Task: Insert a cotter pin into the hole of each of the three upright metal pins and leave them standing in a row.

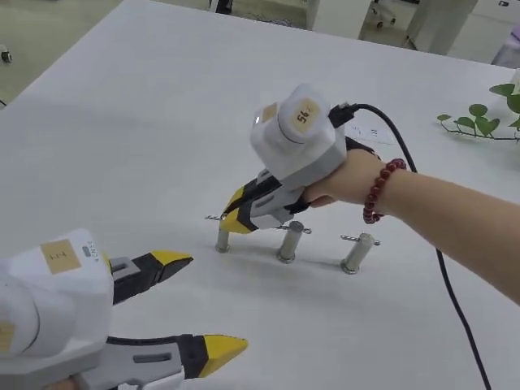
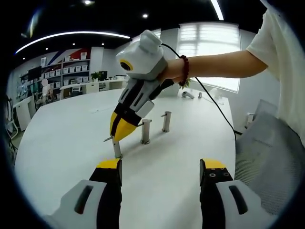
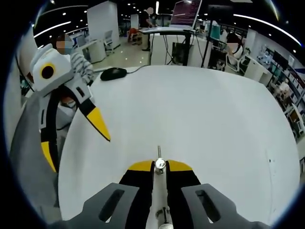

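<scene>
Right gripper: jaws pressed together, as far as could be judged pinching the cotter pin right at the head of the left metal pin. In the right gripper view the pin head sat dead ahead at 12 o'clock between the yellow tips, with the wire's thin end poking out beyond.

Left gripper: jaws spread wide, holding nothing, well apart at about 7 o'clock from the row in the head view. The right gripper was the nearer by far.

The cotter pin's long axis lay level, roughly along the 3-to-9 line and across the upright post, so any further seating would probably run along that line towards 9.

Middle metal pin and right metal pin stood at 3 o'clock of the first, each with a wire crosswise through its top.

Posts: short, round, dull grey steel. Wires: thin, bright. Table: smooth, white, matte.
</scene>
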